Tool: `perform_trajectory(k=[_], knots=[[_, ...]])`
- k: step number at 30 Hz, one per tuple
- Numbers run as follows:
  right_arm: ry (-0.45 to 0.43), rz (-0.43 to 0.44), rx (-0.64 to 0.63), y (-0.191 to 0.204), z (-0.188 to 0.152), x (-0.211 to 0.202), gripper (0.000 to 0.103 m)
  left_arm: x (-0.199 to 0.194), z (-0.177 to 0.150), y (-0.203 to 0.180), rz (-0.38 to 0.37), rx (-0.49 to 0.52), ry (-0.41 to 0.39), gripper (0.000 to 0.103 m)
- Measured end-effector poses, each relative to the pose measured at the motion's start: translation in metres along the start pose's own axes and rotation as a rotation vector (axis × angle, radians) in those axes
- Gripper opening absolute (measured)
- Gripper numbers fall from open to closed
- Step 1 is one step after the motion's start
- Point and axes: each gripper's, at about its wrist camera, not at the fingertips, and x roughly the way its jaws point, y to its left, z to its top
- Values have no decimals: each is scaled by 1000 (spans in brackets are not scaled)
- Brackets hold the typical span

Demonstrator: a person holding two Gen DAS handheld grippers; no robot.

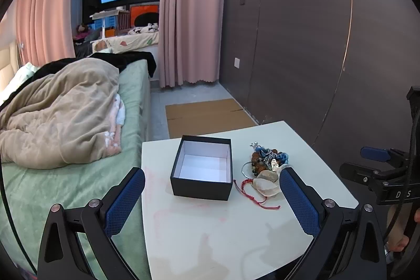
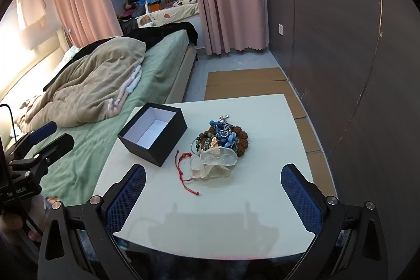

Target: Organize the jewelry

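Note:
An open black box (image 1: 202,169) with a white, empty inside sits on the white table (image 1: 210,232); it also shows in the right wrist view (image 2: 153,133). Right of it lies a pile of jewelry (image 1: 267,159) (image 2: 223,137): blue and brown beads, silver pieces, a sheer pouch (image 2: 218,162) and a red cord bracelet (image 2: 185,169). My left gripper (image 1: 212,193) is open and empty, held near the table's front edge before the box. My right gripper (image 2: 214,190) is open and empty, short of the pile. Each gripper shows at the edge of the other's view.
A bed (image 1: 78,122) with a beige quilt adjoins the table's left side. A dark panelled wall (image 1: 302,57) runs along the right. Flattened cardboard (image 1: 207,116) lies on the floor beyond the table. Pink curtains (image 1: 189,12) hang at the back.

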Motion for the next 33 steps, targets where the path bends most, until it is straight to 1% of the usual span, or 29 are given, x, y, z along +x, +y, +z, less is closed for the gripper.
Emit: perform_trajectory(k=[16, 33], knots=[[-11, -6, -3, -2, 1, -3, 103, 2, 3, -6, 6, 7, 0, 102], [-15, -11, -3, -3, 0, -2, 103, 2, 3, -5, -9, 1, -1, 102]])
